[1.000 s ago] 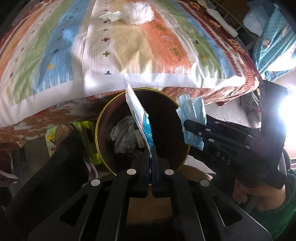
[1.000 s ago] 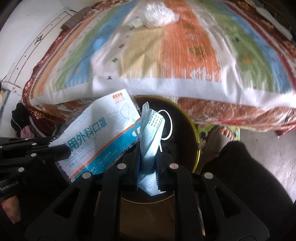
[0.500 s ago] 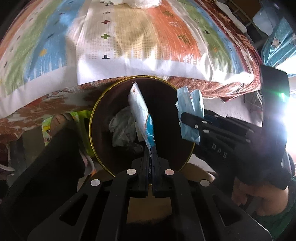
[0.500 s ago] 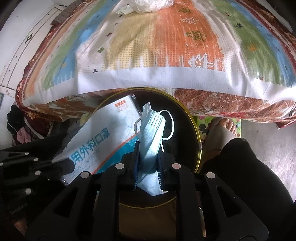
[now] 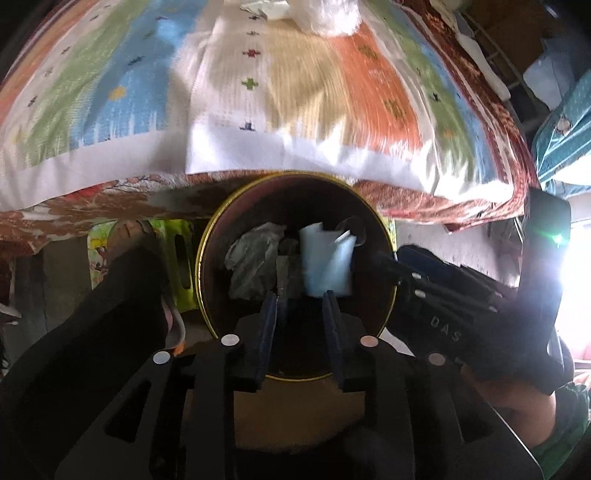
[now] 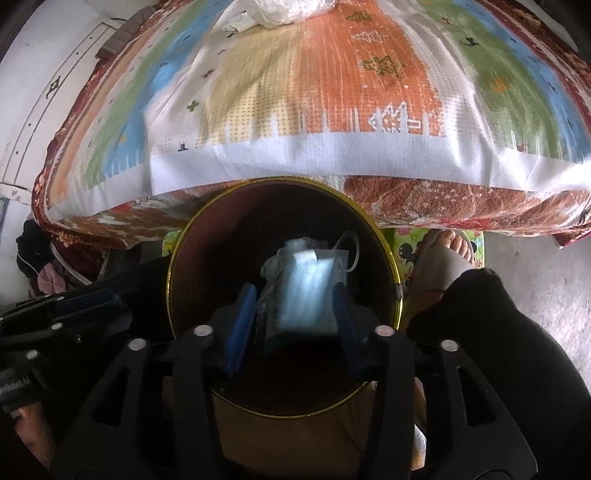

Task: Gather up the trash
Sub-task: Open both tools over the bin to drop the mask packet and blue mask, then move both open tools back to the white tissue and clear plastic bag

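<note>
Both grippers, left point(image 5: 300, 301) and right point(image 6: 291, 295), have just been opening, fingers spread and empty over the bin point(image 6: 388, 251). The face mask point(image 6: 304, 291), seemingly dropping inside, is light and limp; pinch its folded middle.

A striped bedspread point(image 6: 314, 96) carries a crumpled plastic bag point(image 6: 288, 11).

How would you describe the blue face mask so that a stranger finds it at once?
Look below the edge of the striped bed cover for the round dark bin with a gold rim. Inside it, the face mask lies on top, the only pale blue pleated piece, with a white ear loop, beside grey crumpled trash.
</note>
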The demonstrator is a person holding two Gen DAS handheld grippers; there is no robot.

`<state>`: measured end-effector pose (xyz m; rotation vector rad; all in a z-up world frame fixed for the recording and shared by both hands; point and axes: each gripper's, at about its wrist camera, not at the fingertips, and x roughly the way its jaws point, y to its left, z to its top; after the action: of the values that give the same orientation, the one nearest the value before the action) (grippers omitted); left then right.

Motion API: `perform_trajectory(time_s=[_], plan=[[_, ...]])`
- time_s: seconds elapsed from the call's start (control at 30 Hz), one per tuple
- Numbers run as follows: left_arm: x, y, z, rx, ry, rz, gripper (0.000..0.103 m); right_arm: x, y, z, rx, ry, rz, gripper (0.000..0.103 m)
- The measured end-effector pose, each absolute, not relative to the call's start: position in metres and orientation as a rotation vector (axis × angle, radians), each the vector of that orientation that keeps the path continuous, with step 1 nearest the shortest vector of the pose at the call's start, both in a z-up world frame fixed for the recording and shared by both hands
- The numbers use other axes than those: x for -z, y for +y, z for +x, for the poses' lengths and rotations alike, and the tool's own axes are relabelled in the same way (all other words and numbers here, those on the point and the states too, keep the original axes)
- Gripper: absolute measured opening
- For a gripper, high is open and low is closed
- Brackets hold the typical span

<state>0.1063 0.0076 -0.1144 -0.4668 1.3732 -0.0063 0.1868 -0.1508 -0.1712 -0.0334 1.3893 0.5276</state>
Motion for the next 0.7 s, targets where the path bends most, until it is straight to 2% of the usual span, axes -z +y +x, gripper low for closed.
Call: perform_trajectory(time_s=[0.13,0.2,0.37,0.4,0.47,0.7], plan=[[0.106,0.013,0.108,-0.014,1.336,-0.473,0.031,0.167,-0.150,0.187,-0.526,1.372,-0.031,0.045],[0.102,0.019,0.109,-0.006,1.311,-0.516,0.038,0.162,-0.149,0.186,-0.536,1.352,-0.024,0.048],[0.095,0.025,0.112,-0.026,1.270,-0.540,0.042,0.145,-0.145,0.186,-0.551,1.277,-0.051,0.051],[0.094,0.027,0.113,-0.030,1.262,-0.543,0.043,0.141,-0.146,0.186,-0.555,1.263,-0.047,0.053],[0.087,0.033,0.116,-0.073,1.234,-0.521,0.051,0.129,-0.144,0.185,-0.558,1.206,-0.069,0.057],[0.067,0.049,0.133,-0.151,1.156,-0.463,0.061,0.094,-0.136,0.188,-0.596,1.073,-0.122,0.065]])
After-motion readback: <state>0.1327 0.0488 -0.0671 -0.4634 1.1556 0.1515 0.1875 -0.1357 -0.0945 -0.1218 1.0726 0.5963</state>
